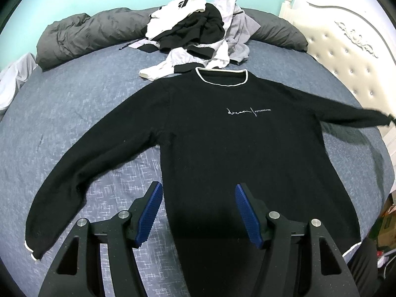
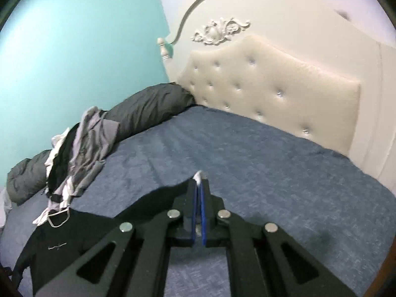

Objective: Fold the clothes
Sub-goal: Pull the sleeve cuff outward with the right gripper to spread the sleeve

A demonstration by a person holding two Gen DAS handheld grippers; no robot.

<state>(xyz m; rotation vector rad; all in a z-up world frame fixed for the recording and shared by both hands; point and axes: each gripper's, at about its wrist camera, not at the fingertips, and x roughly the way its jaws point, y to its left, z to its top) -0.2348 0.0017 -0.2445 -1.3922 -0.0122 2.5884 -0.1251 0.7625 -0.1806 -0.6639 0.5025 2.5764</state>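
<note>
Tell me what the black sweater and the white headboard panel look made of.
Black long-sleeved sweater with white neck trim: seemingly a soft matte knit, its surface faintly fuzzy with no sheen. White button-tufted headboard panel: probably padded leatherette, smooth, slightly glossy, dimpled at each stud.

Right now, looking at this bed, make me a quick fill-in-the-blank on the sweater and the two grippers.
The black sweater lies front side ____ on the bed.
The left gripper hangs over the hem with jaws ____.
The right gripper is shut on the sweater's ____.

Missing words: up; open; sleeve cuff
</note>
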